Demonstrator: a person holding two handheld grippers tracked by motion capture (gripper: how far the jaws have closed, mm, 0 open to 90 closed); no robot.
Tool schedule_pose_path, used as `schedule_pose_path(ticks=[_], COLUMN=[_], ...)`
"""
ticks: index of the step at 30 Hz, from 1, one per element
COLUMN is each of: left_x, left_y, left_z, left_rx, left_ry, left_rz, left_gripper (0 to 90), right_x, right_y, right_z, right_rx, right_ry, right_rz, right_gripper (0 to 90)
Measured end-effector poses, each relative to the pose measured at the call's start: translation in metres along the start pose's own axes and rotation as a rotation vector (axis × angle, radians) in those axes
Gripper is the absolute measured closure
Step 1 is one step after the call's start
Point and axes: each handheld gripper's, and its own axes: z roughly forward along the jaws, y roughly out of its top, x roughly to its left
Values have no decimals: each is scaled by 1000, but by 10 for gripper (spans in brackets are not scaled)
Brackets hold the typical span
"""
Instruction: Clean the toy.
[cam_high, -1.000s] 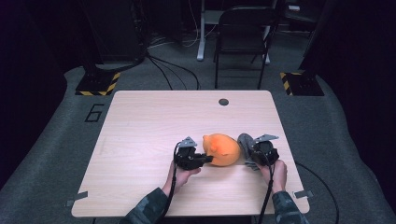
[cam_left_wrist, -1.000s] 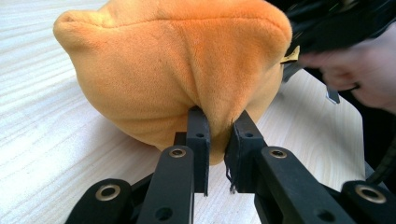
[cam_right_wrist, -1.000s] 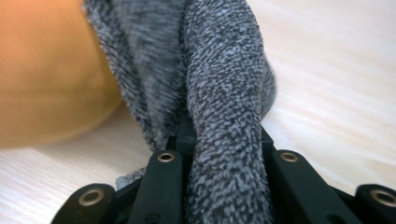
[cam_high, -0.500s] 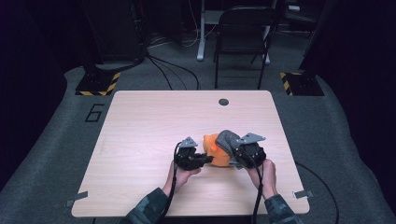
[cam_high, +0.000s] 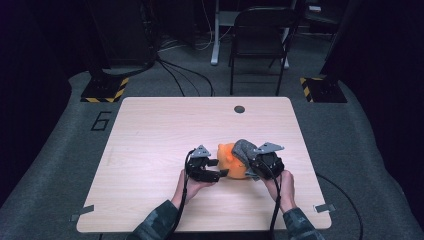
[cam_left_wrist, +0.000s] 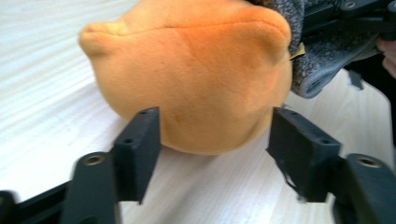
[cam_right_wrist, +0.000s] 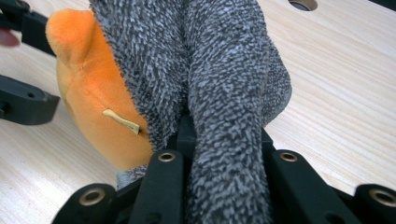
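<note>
The right gripper (cam_right_wrist: 219, 154) clenches the grey sock (cam_right_wrist: 210, 70), half pulled over the orange plush toy (cam_left_wrist: 187, 74), which sits between the left gripper's (cam_left_wrist: 215, 144) just-opened, released jaws, so the covering looks unfinished.

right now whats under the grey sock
The grey sock, pinched in the right gripper, drapes over part of the orange plush toy. How far the toy reaches under it is hidden.

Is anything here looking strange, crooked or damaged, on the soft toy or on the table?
Nothing looks damaged or spilled. One odd detail: a grey sock, pinched in the right claw, hangs crooked over one side of the orange soft toy. The left claw has just been opening; its jaws stand at both sides of the toy. The table looks intact.
</note>
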Motion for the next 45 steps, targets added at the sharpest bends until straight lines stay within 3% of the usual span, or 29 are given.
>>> schedule_pose_path(ticks=[4, 5, 6, 9, 11, 17, 23, 27, 31, 36, 38, 41, 45], left_x=[1, 1, 1, 0, 2, 3, -1, -8, -9, -7, -7, -7, -7], left_y=[2, 1, 1, -2, -5, -8, -11, -12, -16, -18, -18, -20, -20], left_z=[-3, -3, -3, -1, 2, 9, 20, 26, 29, 29, 28, 28, 28], left_rx=[17, 2, 4, -9, 8, 13, 7, 3, -1, -13, -8, -10, -23], left_ry=[21, 37, 45, 75, 94, 108, 138, 159, 182, 175, 181, 177, 172], left_rz=[60, 106, 119, 211, 266, 308, 403, 491, 506, 495, 497, 493, 492], left_gripper=[244, 232, 211, 167, 158, 154, 161, 209, 320, 515, 580, 622, 706], right_x=[-2, -2, -3, -5, -7, -7, -7, -6, -5, -8, -20, -39, -60], right_y=[0, 0, 0, 0, 0, 0, 0, 0, 0, 0, -1, -7, -24], right_z=[1, 1, 1, 2, 2, 2, 3, 4, 5, 2, -8, -18, -16], right_rx=[-6, -1, 2, -2, 5, 3, 4, 3, 8, -8, -37, -51, -14], right_ry=[-2, 1, 7, 4, 12, 5, 8, 7, 7, 34, 45, -3, -61], right_rz=[4, 10, 8, 20, 17, 30, 20, 23, 35, 31, 61, 115, 161], right_gripper=[741, 741, 741, 741, 741, 741, 741, 741, 741, 739, 739, 738, 738])
